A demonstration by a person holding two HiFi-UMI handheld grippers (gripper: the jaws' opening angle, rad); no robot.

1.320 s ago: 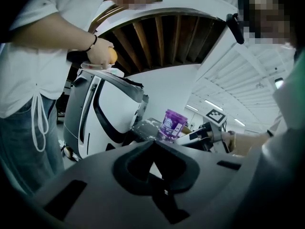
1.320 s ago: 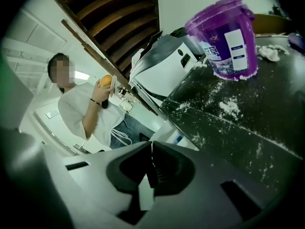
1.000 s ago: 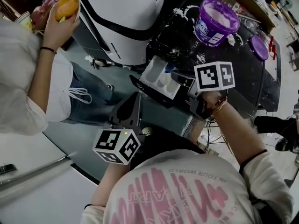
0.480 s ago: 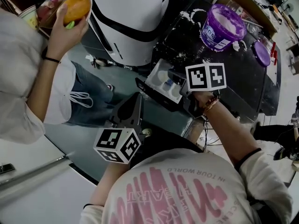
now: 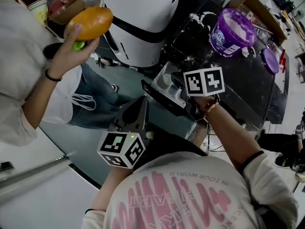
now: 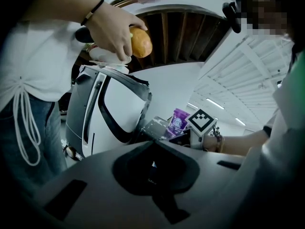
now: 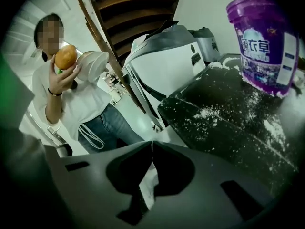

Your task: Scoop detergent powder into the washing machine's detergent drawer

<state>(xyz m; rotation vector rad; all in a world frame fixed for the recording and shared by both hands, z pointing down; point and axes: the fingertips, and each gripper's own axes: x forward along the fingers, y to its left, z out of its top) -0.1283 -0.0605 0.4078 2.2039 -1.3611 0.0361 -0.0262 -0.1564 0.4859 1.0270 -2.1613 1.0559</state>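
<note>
The washing machine's detergent drawer (image 5: 164, 82) stands pulled out, white, with small compartments. My right gripper (image 7: 151, 145) is shut and holds nothing; its marker cube (image 5: 204, 82) hangs just right of the drawer and covers part of it. The purple detergent tub (image 5: 232, 25) stands open, full of white powder, on the black top (image 7: 228, 123) at the far right. My left gripper (image 6: 152, 144) is also shut and empty; it sits lower left of the drawer, apart from it, with its cube (image 5: 122, 150) near my chest. No scoop is in sight.
The white washing machine (image 5: 138, 18) rises behind the drawer. Another person at the left holds an orange round thing (image 5: 91, 23) in a raised hand. The tub's purple lid (image 5: 270, 61) lies on the black top among spilled powder. A cardboard box (image 5: 257, 6) sits far right.
My right gripper has moved left, up to the drawer. The other person's hand with the orange thing has shifted right and lower in the head view. The left gripper has hardly moved.
</note>
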